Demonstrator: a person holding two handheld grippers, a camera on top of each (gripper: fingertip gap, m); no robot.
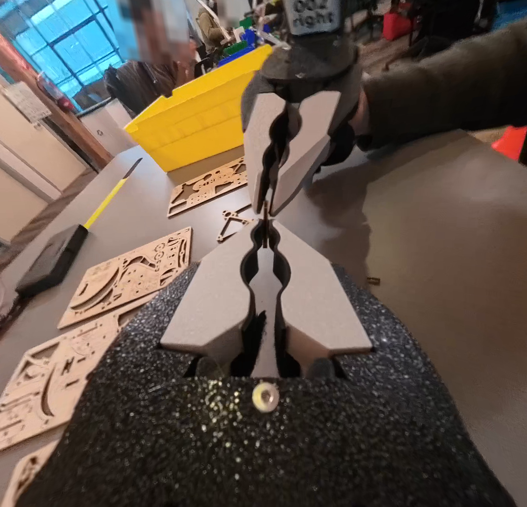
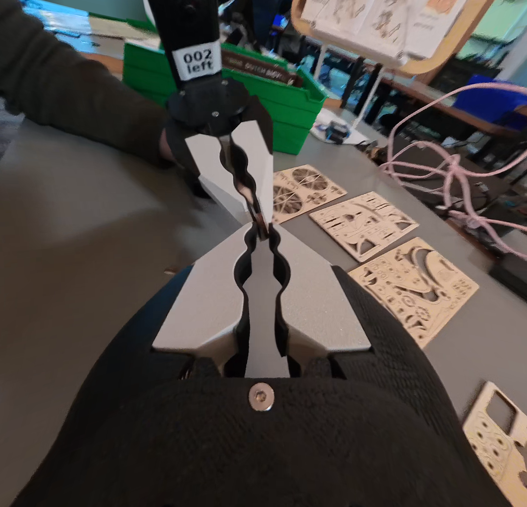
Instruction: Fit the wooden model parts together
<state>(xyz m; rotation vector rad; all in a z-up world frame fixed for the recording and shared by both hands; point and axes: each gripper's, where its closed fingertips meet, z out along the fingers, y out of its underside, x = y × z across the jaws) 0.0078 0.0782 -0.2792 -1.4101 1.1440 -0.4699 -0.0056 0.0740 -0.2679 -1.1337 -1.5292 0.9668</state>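
A thin dark-edged wooden part (image 1: 265, 238) stands edge-on between the tips of both grippers, above the grey table (image 1: 413, 265). My left gripper (image 1: 265, 227) is shut on it; the right wrist view shows the left gripper (image 2: 261, 218) coming in from above with its pads pinching the part (image 2: 261, 228). My right gripper (image 2: 261, 232) stands around the same part with its jaws slightly apart, and a gap shows beside the part. In the left wrist view the right gripper (image 1: 265, 210) reaches down from above. A loose angular wooden part (image 1: 231, 225) lies on the table behind.
Several wooden cut-out sheets lie on the table (image 1: 128, 276) (image 1: 208, 188) (image 2: 362, 225) (image 2: 413, 290). A yellow bin (image 1: 196, 122) and a green bin (image 2: 285, 102) stand at the back. A black box (image 1: 54, 259), a yellow-handled tool (image 1: 105, 202) and pink cables (image 2: 456, 179) lie at the edges. The grippers are tip to tip, or close to it.
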